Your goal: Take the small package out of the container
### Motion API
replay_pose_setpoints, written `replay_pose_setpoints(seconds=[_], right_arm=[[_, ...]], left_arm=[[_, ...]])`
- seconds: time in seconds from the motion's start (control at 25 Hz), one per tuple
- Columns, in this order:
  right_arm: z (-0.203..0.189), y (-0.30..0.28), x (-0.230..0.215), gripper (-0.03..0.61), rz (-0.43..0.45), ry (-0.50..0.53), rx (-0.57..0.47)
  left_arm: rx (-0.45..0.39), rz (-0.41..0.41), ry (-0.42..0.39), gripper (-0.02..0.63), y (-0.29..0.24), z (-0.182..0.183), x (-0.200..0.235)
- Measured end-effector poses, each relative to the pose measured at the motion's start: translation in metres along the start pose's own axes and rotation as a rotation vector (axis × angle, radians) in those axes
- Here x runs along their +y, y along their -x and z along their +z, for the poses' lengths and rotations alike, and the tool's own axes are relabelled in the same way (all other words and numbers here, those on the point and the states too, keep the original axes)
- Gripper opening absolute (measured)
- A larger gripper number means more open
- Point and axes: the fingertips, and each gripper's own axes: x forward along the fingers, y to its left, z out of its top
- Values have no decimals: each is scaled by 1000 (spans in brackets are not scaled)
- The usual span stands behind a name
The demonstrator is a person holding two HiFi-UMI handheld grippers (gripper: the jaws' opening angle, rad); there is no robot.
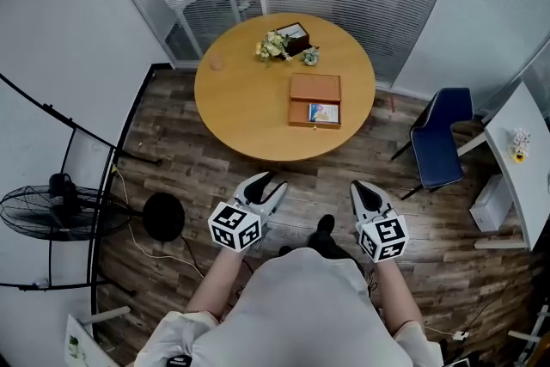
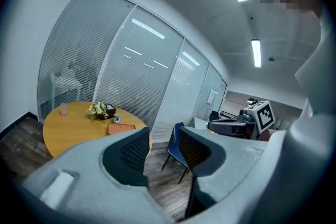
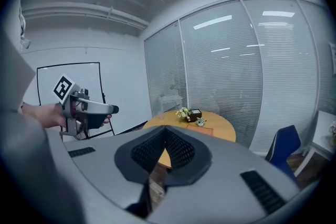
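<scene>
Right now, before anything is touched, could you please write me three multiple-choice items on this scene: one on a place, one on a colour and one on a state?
1. Where is the wooden container?
A) on the round table
B) on a shelf
C) inside a drawer

2. What colour is the chair beside the table?
A) red
B) blue
C) green

3. How do the jaws of the left gripper stand?
A) shut tight, empty
B) apart, empty
C) shut on a cloth

Answers:
1 A: the head view shows the container lying open on the tabletop.
2 B: the chair's seat and back are plainly blue in the head view.
3 B: the left gripper view shows its jaws parted with nothing between them.
</scene>
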Motion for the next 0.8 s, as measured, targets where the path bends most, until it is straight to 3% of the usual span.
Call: replay_pose_setpoints(seconds=[0.32, 0.8], right_arm=[[21, -45, -70, 3, 49, -6, -8], [27, -84, -157, 3, 107, -11, 18]], left_arm=[[1, 57, 6, 169, -67, 26, 23], [8, 106, 41, 172, -148, 36, 24]])
